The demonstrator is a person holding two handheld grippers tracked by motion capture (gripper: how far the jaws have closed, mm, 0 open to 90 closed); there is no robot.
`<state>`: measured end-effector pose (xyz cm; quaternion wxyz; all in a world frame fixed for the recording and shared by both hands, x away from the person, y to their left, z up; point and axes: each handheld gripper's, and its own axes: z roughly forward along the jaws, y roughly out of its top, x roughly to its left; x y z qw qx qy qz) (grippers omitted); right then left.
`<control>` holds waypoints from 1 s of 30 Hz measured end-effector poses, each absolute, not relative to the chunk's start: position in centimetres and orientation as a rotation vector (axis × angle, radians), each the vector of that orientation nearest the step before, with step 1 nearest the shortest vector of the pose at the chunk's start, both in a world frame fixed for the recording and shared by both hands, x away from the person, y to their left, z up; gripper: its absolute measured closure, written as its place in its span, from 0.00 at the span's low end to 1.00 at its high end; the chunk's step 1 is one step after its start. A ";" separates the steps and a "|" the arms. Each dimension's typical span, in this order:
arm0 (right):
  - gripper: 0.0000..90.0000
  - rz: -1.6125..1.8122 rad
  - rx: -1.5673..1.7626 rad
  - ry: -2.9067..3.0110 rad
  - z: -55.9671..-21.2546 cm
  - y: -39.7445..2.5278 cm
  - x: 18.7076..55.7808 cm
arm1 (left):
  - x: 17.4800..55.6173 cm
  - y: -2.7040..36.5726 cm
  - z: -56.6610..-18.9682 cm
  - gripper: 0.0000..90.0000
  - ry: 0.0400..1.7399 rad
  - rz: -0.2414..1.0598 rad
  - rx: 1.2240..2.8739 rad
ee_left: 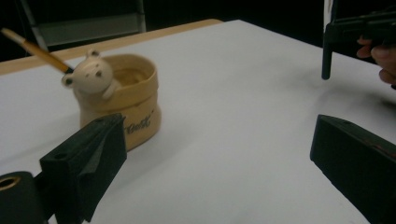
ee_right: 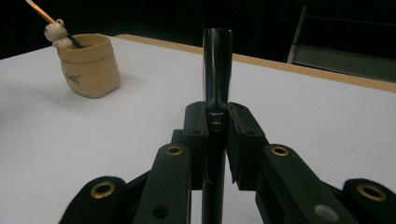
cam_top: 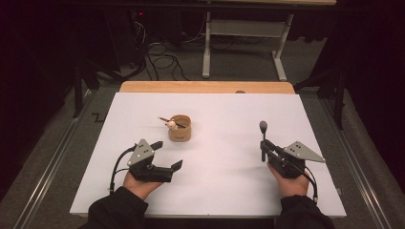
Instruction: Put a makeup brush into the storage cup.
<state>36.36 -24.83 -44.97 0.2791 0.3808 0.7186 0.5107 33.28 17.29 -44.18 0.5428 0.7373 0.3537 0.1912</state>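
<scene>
Overhead, a white table (cam_top: 210, 162) is seen with a tan cup (cam_top: 180, 128) standing left of centre, toward the far side. A pencil (cam_top: 165, 119) topped with a small bear (cam_top: 170, 125) is leaned in the cup, its tip slanting out to the far left. The left gripper (cam_top: 171, 155) is held near the cup on the near left, its jaws spread wide apart and nothing between them. On the right, well apart from the cup, the right gripper (cam_top: 265, 149) is held with its jaws clamped on a dark brush (cam_top: 263, 139), which is kept upright, its rounded head at the top.

From the left gripper view, the cup (ee_left: 123, 109) is seen beyond the left jaw, dark lettering on its side, the bear (ee_left: 91, 74) perched at its rim and the pencil (ee_left: 35, 50) rising to the left. At the far right the lower end of the brush (ee_left: 326, 58) is seen hanging just above the table.

From the right gripper view, the jaws are shown pressed together on the brush (ee_right: 216, 74), whose black handle is stood straight up between them. The cup (ee_right: 88, 64) is seen far left.
</scene>
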 end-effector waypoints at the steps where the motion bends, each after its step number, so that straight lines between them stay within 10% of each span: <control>1: 0.89 1.373 1.024 1.921 -44.9 -24.8 36.3 | 33.5 16.9 -44.0 0.05 0.834 0.450 1.744; 30: 0.89 1.463 0.918 1.971 -44.8 -21.4 35.5 | 33.8 14.4 -44.5 0.12 0.778 0.370 1.718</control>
